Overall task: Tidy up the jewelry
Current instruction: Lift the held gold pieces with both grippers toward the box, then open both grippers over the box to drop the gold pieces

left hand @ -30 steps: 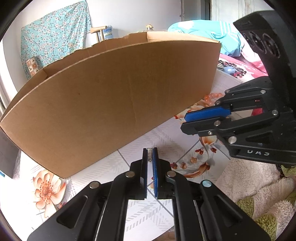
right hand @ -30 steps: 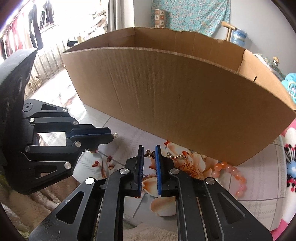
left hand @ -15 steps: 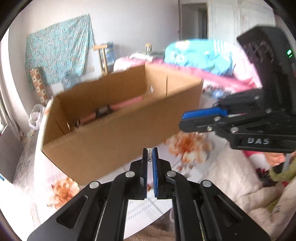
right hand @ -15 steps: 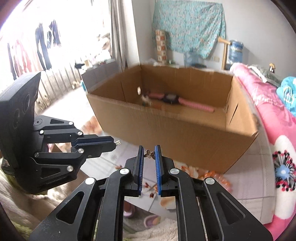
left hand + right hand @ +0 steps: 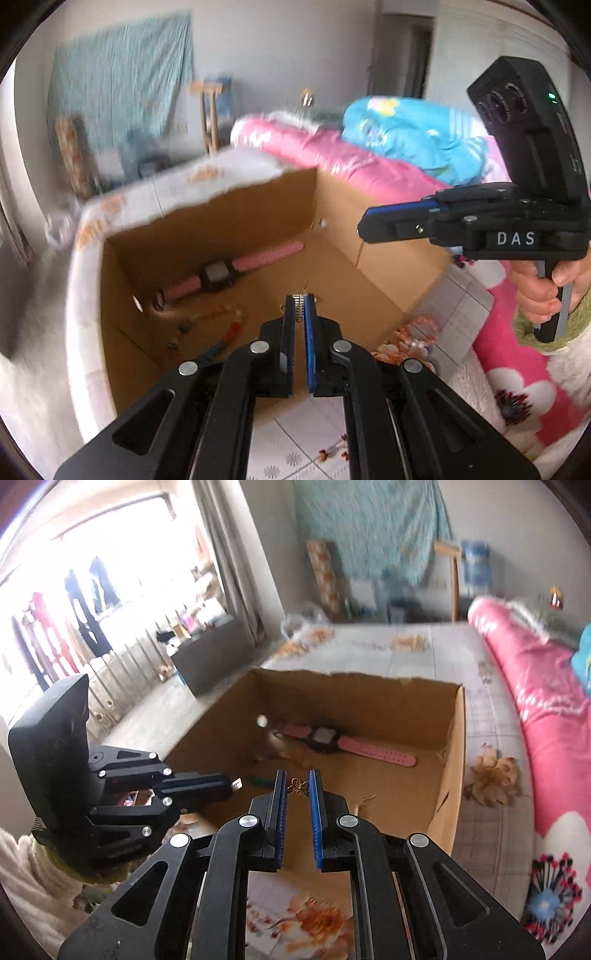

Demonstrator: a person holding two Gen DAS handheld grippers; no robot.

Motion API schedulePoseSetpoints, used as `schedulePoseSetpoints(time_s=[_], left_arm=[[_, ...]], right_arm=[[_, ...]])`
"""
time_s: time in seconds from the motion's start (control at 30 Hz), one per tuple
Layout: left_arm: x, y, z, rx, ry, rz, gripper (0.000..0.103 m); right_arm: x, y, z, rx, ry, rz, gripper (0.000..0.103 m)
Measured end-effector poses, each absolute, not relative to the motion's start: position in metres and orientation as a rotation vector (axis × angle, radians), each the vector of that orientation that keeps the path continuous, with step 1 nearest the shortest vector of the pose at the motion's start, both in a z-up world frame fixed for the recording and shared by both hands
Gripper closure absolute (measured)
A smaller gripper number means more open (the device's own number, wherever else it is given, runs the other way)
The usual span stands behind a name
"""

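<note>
My left gripper [image 5: 300, 300] is shut on a small silver spring-like piece [image 5: 298, 308] and hangs over the open cardboard box [image 5: 373, 254]. My right gripper [image 5: 298, 785] is shut on a small gold butterfly charm [image 5: 298, 786], above the box's [image 5: 452, 760] near wall. Each gripper shows in the other's view, the right one [image 5: 364, 229] with a thin chain hanging from it, the left one [image 5: 232, 786]. In the box lie a pink-strapped watch [image 5: 236, 271] [image 5: 347, 744] and a coloured bead string [image 5: 221, 332].
The box stands on a floral sheet [image 5: 491, 775] on a bed. An orange bead bracelet [image 5: 421, 325] lies outside the box's near right corner. Pink and blue quilts [image 5: 369, 147] are heaped on the right. A fluffy blanket [image 5: 569, 362] lies at the near right.
Both grippers have risen from low in front of the box wall to above its rim, so the box's inside now shows. Both stay shut on their pieces.
</note>
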State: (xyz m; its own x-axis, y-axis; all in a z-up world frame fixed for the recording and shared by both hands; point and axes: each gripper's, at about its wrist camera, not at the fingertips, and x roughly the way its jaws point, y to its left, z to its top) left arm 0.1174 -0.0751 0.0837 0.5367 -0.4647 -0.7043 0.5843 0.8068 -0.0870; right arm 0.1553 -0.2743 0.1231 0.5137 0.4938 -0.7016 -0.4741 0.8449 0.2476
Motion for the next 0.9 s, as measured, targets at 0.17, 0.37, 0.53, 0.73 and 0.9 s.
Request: schedulePoseSetpoints(time_s=[0.17, 0.37, 0.53, 0.73, 0.9], left_arm=[[0.164, -0.078, 0.062, 0.073, 0.942, -0.616, 0.098], [0.183, -0.073, 0.044, -0.028, 1.037, -0.589, 0.098], [0.182, -0.067, 0.039, -0.056, 1.042, -0.575, 0.096], [0.174, -0.062, 0.048, -0.05, 0.997, -0.58, 0.096], [0.154, -0.056, 0.07, -0.043, 0.885, -0.595, 0.093]], right_arm=[[0.196, -0.26, 0.106, 0.021, 0.96, 0.601, 0.092], [0.214, -0.25, 0.096, 0.016, 0.997, 0.59, 0.086], [0.215, -0.256, 0.1, 0.037, 0.973, 0.588, 0.086], [0.208, -0.273, 0.116, 0.075, 0.91, 0.569, 0.086], [0.187, -0.303, 0.145, 0.167, 0.81, 0.549, 0.081]])
